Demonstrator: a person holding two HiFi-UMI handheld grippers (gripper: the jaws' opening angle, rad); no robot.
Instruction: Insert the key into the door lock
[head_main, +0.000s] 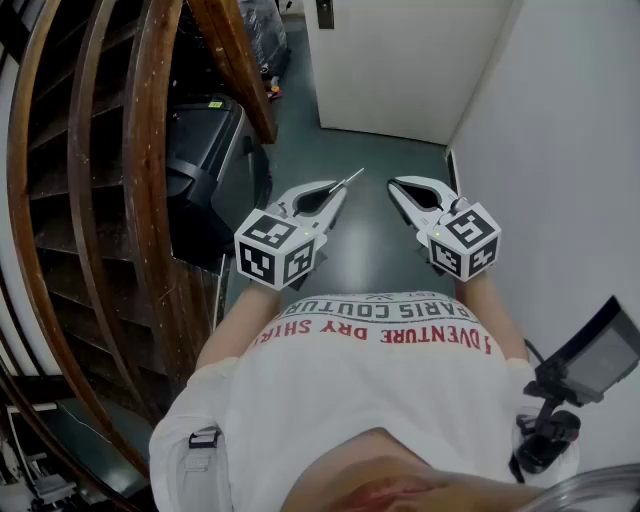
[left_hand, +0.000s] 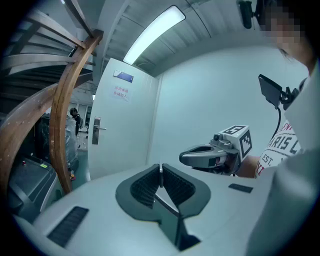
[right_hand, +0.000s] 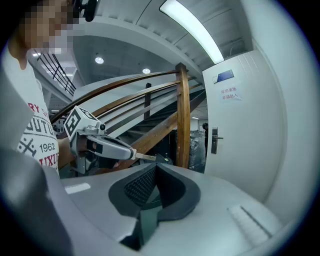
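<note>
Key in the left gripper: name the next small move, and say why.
Probably carry the left gripper forward toward the white door. Its jaws are shut on the thin silver metal key, blade pointing ahead, but the door's silver lock plate stands well off from it.

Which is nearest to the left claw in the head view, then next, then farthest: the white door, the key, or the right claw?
1. key: pinched in the left claw, poking out its front.
2. right claw: beside it, on the right.
3. white door: farthest, up ahead.
</note>
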